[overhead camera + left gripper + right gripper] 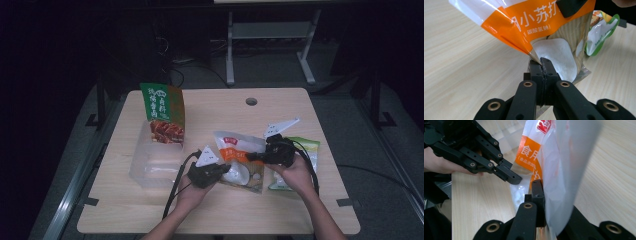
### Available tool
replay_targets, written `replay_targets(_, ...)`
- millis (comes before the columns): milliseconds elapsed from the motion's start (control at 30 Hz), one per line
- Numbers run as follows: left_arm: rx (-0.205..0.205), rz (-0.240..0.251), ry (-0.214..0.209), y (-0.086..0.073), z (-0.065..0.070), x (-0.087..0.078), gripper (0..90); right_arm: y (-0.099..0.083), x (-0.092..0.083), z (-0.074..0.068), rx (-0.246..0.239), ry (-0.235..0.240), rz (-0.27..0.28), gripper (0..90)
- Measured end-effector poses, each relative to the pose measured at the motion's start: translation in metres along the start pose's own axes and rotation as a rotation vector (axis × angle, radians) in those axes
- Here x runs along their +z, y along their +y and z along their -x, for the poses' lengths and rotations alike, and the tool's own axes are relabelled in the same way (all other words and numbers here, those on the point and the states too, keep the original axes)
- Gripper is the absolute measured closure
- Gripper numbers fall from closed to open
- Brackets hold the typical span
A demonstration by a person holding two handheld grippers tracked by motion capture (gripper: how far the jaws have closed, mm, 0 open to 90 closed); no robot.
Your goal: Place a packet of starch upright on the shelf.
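The wooden table (150, 210) carried everything, pale and broad under a dim room. At its left stood a clear plastic bin (152, 167), and a tall green food box (163, 112) rose from the bin's far end, upright. Near the table's middle was the orange and white pouch (240, 160), printed with Chinese characters, held up off the wood between the two tools. Just behind it to the right lay a green-edged snack bag (305, 150), flat on the table and partly hidden by the person's right hand.

The left gripper (543, 65) had its jaws pressed tight together on the pouch's lower corner, where the foil seam came to a point (the white scoop picture sat right above the pinch). The right gripper (541, 195) was likewise closed, clamped on the pouch's side edge, with the film draping over one jaw so that it was largely hidden; the pinch itself looked firm, though the blur there made the exact contact hard to judge. In the right gripper view the left gripper reached in from the upper left, touching the pouch.
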State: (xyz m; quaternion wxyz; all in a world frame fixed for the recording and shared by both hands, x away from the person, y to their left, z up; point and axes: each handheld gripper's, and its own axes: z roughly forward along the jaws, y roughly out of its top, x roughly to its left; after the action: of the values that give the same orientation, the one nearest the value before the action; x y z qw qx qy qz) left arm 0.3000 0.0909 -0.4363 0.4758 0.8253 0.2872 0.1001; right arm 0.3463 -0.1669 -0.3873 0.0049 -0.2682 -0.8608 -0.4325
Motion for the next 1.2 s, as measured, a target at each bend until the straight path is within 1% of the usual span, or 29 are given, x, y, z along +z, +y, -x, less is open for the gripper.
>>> replay_targets(133,-0.025,0.002,-0.002,-0.003,-0.001,-0.004,86.1,0.0,0.0,-0.001,0.012,0.017,0.005,89.6)
replay_targets(167,-0.024,0.0,0.003,-0.003,-0.001,-0.006,83.5,0.0,-0.001,-0.003,0.009,0.016,0.011,89.6)
replay_targets(233,-0.043,-0.002,-0.006,-0.005,0.0,-0.009,77.7,0.001,-0.003,-0.005,0.009,0.023,0.028,89.7)
replay_targets(333,-0.036,-0.012,-0.01,-0.007,0.002,-0.014,74.8,0.002,-0.006,-0.01,-0.005,0.018,0.044,89.8)
replay_targets(400,-0.045,-0.009,-0.011,-0.009,0.004,-0.017,72.9,0.003,-0.008,-0.013,-0.015,0.007,0.051,89.8)
replay_targets(533,-0.033,-0.014,-0.012,-0.012,0.006,-0.024,70.1,0.004,-0.011,-0.015,-0.023,-0.002,0.059,89.8)
replay_targets(600,-0.027,-0.025,-0.026,-0.013,0.006,-0.027,69.2,0.005,-0.013,-0.016,-0.02,-0.002,0.061,89.8)
replay_targets(700,-0.007,-0.034,-0.029,-0.016,0.007,-0.033,68.9,0.01,-0.014,-0.016,-0.033,-0.008,0.06,89.9)
replay_targets(767,-0.005,-0.033,-0.035,-0.017,0.008,-0.036,68.7,0.013,-0.014,-0.016,-0.038,-0.015,0.054,89.9)
replay_targets(833,0.005,-0.031,-0.04,-0.018,0.008,-0.039,68.2,0.015,-0.014,-0.016,-0.04,-0.015,0.055,89.8)
replay_targets(900,0.008,-0.026,-0.049,-0.02,0.009,-0.041,67.7,0.017,-0.014,-0.015,-0.037,-0.011,0.063,89.9)
replay_targets(967,0.017,-0.033,-0.051,-0.021,0.011,-0.043,66.8,0.018,-0.015,-0.013,-0.032,-0.008,0.071,89.9)
replay_targets(1000,0.013,-0.032,-0.054,-0.021,0.012,-0.043,66.2,0.019,-0.015,-0.012,-0.029,-0.005,0.074,89.8)
replay_targets(1033,0.021,-0.029,-0.056,-0.022,0.012,-0.044,66.0,0.019,-0.015,-0.011,-0.029,-0.003,0.083,89.9)
replay_targets(1100,0.013,-0.022,-0.063,-0.022,0.014,-0.045,65.4,0.021,-0.016,-0.011,-0.026,0.0,0.088,89.8)
replay_targets(1200,0.022,-0.02,-0.074,-0.023,0.014,-0.045,64.9,0.026,-0.016,-0.012,-0.03,-0.002,0.086,89.8)
